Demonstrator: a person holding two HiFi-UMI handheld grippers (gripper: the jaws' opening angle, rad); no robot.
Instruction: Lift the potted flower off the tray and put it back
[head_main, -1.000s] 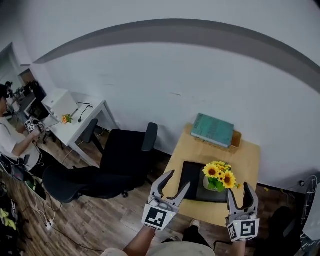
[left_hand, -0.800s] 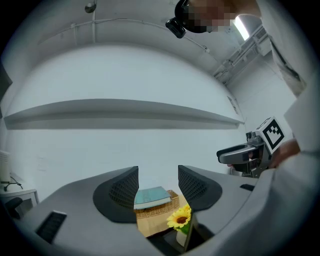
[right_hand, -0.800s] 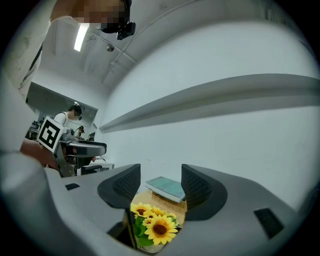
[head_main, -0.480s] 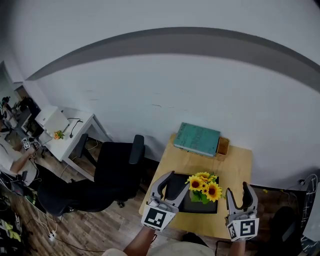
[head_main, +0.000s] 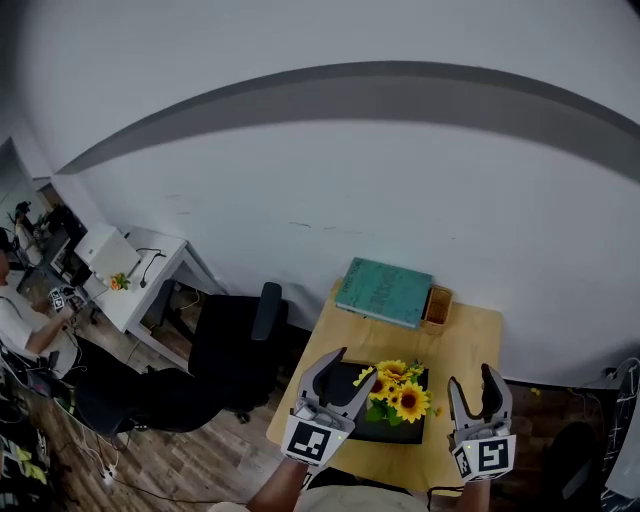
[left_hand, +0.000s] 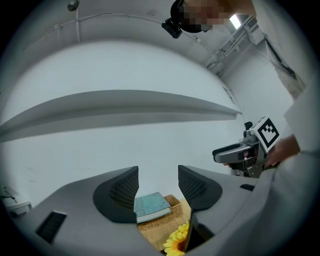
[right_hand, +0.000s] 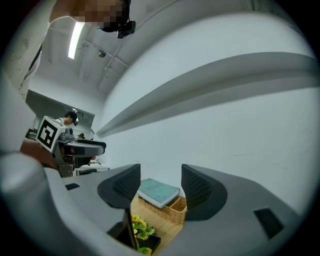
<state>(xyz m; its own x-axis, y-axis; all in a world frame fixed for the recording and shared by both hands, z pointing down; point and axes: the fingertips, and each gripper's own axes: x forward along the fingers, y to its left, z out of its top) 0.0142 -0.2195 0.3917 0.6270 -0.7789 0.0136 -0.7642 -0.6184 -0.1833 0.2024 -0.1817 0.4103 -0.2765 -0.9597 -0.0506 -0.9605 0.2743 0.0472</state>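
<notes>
Lower centre: potted sunflower (head_main: 397, 393) stands on its black tray (head_main: 392, 431) on the table (head_main: 470, 345); left claw (head_main: 352, 365) and right claw (head_main: 471, 380) flank it, both agape and empty, apparently positioned for a two-sided lift.

Wooden table (head_main: 468, 342): black tray (head_main: 400, 431), wicker basket (head_main: 437, 305)

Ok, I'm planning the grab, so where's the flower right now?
In the head view the flower stands on the black tray at the near middle of the table, with the teal book behind it at the far edge.
</notes>
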